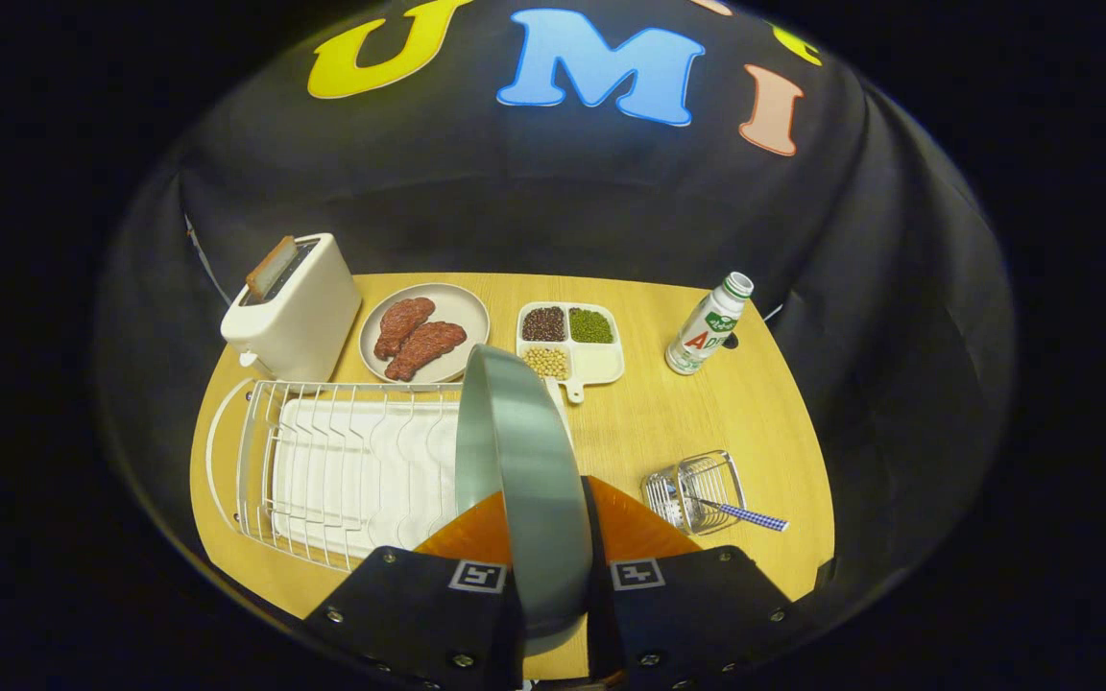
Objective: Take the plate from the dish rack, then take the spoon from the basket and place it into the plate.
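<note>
My gripper (553, 557) is shut on a grey-green plate (515, 451), held on edge between both fingers and lifted above the table. The plate stands upright at the right end of the white wire dish rack (342, 461), whose slots are bare. To the right of the fingers lies a small wire basket (697, 489) on its side. A spoon (740, 513) with a blue checked handle sticks out of the basket toward the right.
Beyond the rack stand a cream toaster (299, 307) with a slice of toast, a round plate of meat pieces (423, 331), a divided tray of beans (570, 341) and a white bottle (707, 326). Bare wooden table (687, 413) lies between the tray and the basket.
</note>
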Tool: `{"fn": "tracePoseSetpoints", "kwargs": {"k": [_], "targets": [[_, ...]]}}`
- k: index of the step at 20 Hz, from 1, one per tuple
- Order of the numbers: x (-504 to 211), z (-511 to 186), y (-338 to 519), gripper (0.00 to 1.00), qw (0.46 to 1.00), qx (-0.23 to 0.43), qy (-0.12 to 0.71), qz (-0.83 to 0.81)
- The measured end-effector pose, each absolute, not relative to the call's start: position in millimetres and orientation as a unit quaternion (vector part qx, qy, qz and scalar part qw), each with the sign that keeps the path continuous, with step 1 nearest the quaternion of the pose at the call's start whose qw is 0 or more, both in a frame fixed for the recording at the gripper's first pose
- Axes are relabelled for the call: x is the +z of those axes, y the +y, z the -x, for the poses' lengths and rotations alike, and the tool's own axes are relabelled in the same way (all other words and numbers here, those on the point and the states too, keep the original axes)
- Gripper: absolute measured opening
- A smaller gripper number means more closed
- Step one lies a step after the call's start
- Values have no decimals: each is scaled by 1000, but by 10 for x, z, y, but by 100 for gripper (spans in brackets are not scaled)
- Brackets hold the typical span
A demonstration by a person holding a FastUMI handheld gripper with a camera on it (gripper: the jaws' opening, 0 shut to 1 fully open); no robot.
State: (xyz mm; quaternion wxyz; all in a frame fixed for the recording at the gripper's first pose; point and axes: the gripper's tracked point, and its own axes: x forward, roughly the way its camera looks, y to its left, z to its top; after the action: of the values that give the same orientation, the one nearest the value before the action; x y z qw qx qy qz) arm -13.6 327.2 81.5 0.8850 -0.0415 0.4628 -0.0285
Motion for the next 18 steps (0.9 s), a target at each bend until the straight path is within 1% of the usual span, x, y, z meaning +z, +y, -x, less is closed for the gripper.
{"fn": "tracePoseSetpoints", "kwargs": {"k": [2, 5, 7, 12, 16, 18], "targets": [[911, 285, 3075, 25, 888, -23, 459, 25], [970, 533, 2876, 25, 893, 11, 450, -4], [940, 734, 2674, 25, 891, 20, 454, -12], [773, 1195, 2365, 25, 878, 45, 472, -62], [469, 1499, 2119, 25, 862, 46, 496, -93], [327, 1641, 2112, 25, 851, 61, 508, -115]]}}
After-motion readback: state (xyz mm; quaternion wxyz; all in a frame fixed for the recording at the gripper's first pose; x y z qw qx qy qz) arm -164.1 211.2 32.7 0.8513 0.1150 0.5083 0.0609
